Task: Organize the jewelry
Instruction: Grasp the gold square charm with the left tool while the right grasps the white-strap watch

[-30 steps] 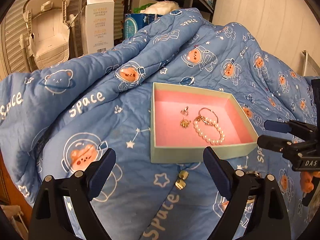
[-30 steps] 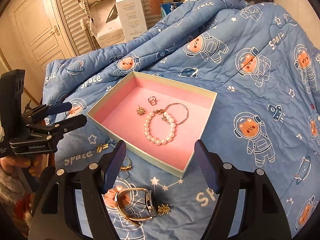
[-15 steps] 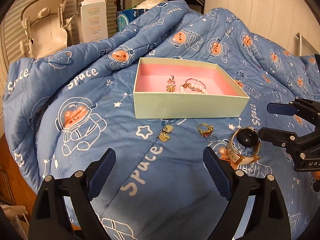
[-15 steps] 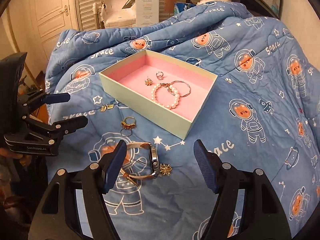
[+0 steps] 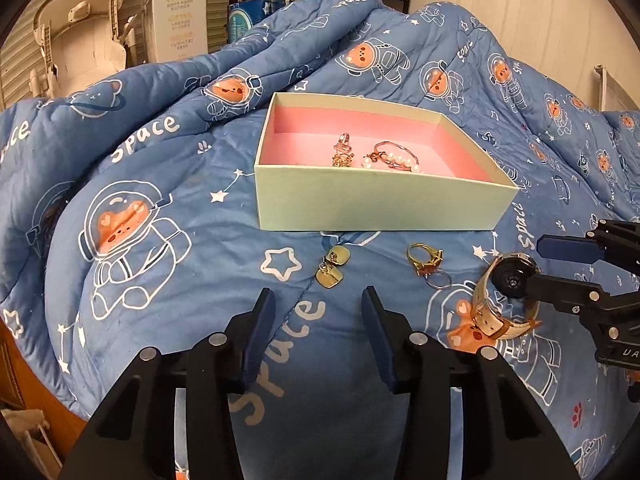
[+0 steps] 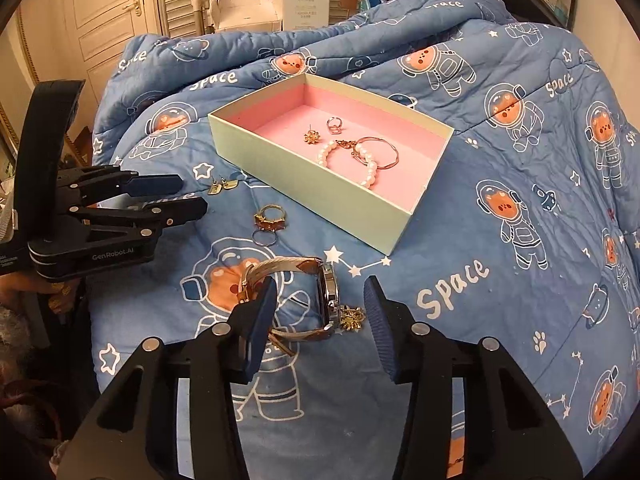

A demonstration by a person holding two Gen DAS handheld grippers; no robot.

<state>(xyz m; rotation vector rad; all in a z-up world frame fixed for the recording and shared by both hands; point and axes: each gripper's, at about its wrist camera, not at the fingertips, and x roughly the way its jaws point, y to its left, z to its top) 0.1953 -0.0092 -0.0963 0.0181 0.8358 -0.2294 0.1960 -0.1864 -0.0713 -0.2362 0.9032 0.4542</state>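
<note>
Watch (image 6: 316, 300) lies on the quilt (image 6: 500, 300) outside the box (image 6: 332, 184), between the spread fingers of the right gripper (image 6: 320, 312) (lined up to grab); left gripper (image 5: 316, 320) unclenched, empty.

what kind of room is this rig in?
Likely a home bedroom or nursery. The work surface is a quilt with cartoon bears, a panelled door stands behind it, and what looks like a baby seat sits nearby.
</note>
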